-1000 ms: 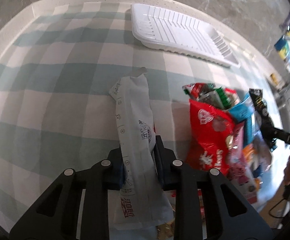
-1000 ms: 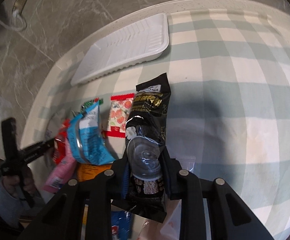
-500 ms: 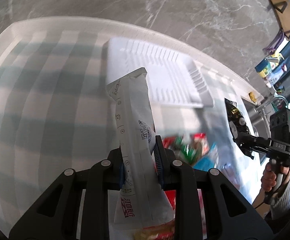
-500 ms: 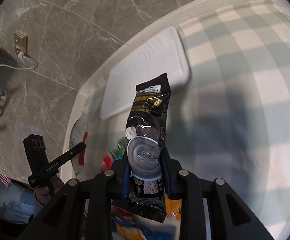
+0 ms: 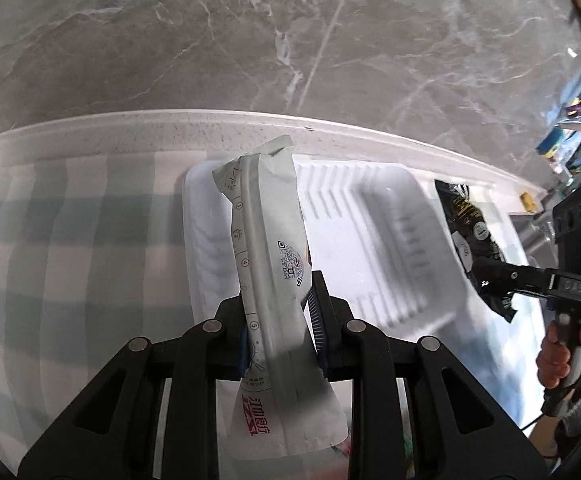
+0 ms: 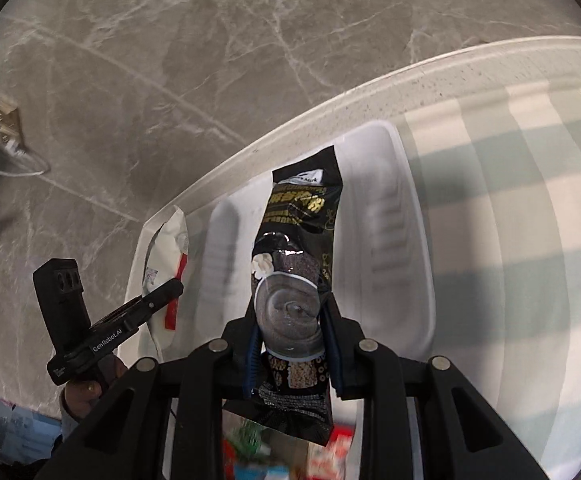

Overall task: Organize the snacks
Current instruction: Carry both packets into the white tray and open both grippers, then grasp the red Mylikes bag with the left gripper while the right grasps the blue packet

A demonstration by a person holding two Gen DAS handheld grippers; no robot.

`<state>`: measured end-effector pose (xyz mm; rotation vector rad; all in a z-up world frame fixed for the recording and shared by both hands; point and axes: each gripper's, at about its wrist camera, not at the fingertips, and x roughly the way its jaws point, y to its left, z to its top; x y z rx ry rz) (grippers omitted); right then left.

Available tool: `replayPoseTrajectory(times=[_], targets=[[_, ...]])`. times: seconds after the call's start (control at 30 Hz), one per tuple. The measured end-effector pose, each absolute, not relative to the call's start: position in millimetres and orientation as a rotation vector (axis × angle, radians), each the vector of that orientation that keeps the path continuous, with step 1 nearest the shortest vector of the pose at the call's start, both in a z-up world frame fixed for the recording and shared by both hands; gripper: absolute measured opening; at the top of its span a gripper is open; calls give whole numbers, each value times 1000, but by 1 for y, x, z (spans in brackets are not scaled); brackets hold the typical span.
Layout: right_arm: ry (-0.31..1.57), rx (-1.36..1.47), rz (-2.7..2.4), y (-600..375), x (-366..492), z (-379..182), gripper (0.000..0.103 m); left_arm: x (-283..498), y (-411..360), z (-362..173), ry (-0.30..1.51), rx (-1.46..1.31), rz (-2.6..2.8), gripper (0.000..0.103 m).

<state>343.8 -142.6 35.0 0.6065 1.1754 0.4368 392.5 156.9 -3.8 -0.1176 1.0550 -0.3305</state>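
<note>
We hold a white packet (image 5: pixel 268 264) clamped in the left gripper (image 5: pixel 278 328) and a black packet (image 6: pixel 296 264) clamped in the right gripper (image 6: pixel 292 344), both above the white tray (image 5: pixel 390 240), which holds nothing we can see. Loose snacks (image 6: pixel 290 452) remain below. A second ago both packets hung over the checked cloth (image 5: pixel 70 260) by the pile, tray well apart.

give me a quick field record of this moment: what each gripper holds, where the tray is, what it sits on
left gripper: shut on white packet, held above the tray
right gripper: shut on black packet, also above the tray
white tray: on the checked cloth, near the table's far edge
tray contents: none seen
backdrop: grey marble floor
</note>
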Motion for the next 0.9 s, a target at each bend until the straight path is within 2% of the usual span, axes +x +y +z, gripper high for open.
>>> replayPoseTrajectory(times=[0.17, 0.23, 0.3, 0.37, 0.4, 0.43, 0.47, 0.53, 0.9], targets=[[1195, 542, 377, -141, 371, 20, 35, 426, 154, -29, 1126, -120, -363, 23], [1204, 495, 343, -139, 376, 16, 44, 435, 152, -38, 1149, -111, -360, 23], [1199, 468, 333, -139, 379, 14, 62, 438, 151, -43, 1148, -99, -355, 24], [1179, 424, 325, -137, 380, 16, 68, 440, 151, -42, 1120, -80, -346, 25], [1171, 400, 321, -134, 381, 17, 68, 439, 151, -41, 1105, -76, -345, 27], [1160, 365, 319, -132, 380, 20, 68, 437, 152, -39, 1084, -77, -337, 33], [1152, 349, 322, -130, 380, 23, 68, 434, 154, -35, 1068, -82, -333, 52], [1136, 326, 332, -125, 376, 29, 68, 430, 156, -27, 1049, -89, -340, 71], [1058, 275, 396, -114, 319, 65, 69, 354, 170, 26, 953, -89, -332, 71]])
